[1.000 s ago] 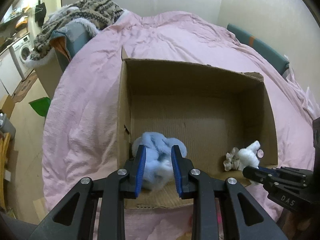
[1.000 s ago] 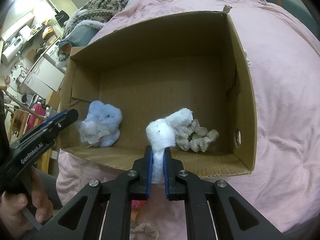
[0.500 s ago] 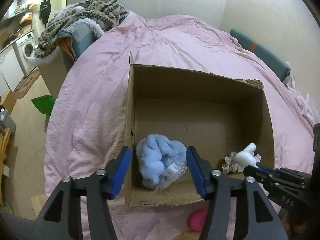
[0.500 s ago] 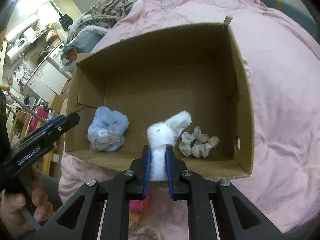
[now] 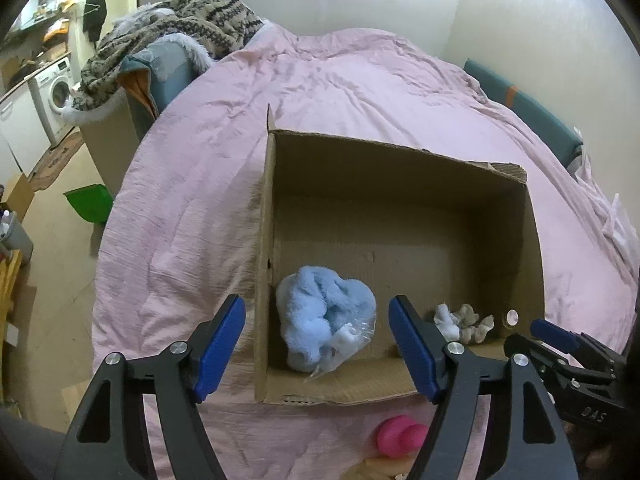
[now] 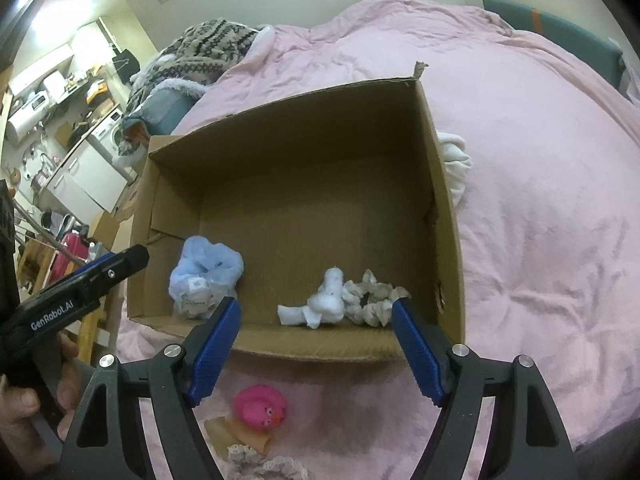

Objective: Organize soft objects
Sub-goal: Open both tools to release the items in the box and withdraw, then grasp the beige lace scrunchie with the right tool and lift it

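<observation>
Everything I'm sorting here looks light and squashy, so I expect no weight on the wrist and little risk of breakage — the worry is grabbing too little and having it slide out. The blue plush (image 5: 326, 316) sits in the near left corner of the cardboard box (image 5: 400, 168), with a crinkly clear wrapper on its lower part; I'd judge that film slippery and would pinch the fluffy bulk above it. The white plush (image 6: 320, 304) lies along the near wall, touching the beige scrunchie (image 6: 372, 298) on its right.

The left gripper (image 5: 318, 348) has its jaws apart and opening, the blue plush beyond and between them, untouched. The right gripper (image 6: 316, 350) is likewise wide and opening, the white plush lying free past the tips, nothing clamped.

Still outside, on the pink bed cover (image 6: 540, 200) just in front of the box, lies a pink rubber duck (image 6: 262, 406) — smoother and springier, best taken across its round body.
</observation>
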A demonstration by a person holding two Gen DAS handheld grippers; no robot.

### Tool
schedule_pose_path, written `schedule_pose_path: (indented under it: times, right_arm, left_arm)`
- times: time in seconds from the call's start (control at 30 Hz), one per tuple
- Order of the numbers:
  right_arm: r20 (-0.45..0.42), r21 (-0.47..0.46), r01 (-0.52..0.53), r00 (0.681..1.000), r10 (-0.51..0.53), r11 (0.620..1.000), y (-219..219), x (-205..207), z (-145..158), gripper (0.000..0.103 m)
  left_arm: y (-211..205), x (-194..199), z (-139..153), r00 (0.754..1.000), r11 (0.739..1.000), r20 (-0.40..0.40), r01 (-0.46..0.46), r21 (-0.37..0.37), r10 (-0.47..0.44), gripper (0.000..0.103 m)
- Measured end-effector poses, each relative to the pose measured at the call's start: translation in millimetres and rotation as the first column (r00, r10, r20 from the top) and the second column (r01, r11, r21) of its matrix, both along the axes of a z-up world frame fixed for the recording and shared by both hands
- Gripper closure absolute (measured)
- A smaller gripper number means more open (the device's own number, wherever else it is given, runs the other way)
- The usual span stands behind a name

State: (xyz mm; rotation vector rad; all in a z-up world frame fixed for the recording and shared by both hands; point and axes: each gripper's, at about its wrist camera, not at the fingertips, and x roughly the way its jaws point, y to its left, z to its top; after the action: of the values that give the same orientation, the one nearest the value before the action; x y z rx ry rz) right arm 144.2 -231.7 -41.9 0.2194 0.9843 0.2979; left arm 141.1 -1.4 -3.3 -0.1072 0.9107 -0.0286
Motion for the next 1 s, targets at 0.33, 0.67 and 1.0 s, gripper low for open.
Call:
schedule_pose_path:
  times: [0.33, 0.67, 1.0]
  right_arm:
    - [0.015, 0.025, -0.027, 1.000, 0.026, 0.999, 2, -27, 9, 0.021]
    - [0.005, 0.043, -0.027, 1.000, 0.026, 0.999, 3, -50, 14, 0.021]
    - [-0.060, 0.113, 0.003, 0.998, 0.004, 0.994, -2, -67, 7, 0.021]
  left_arm:
    - [1, -24, 7, 1.000, 1.000, -0.009, 0.020, 0.016, -0.020, 0.031]
    - [7, -62, 14, 1.000, 1.000, -0.014, 0.012, 0.005, -0.012, 0.031]
    - [29, -91, 12, 0.996, 0.997, -0.063, -0.066, -0.038, 0.063, 0.031]
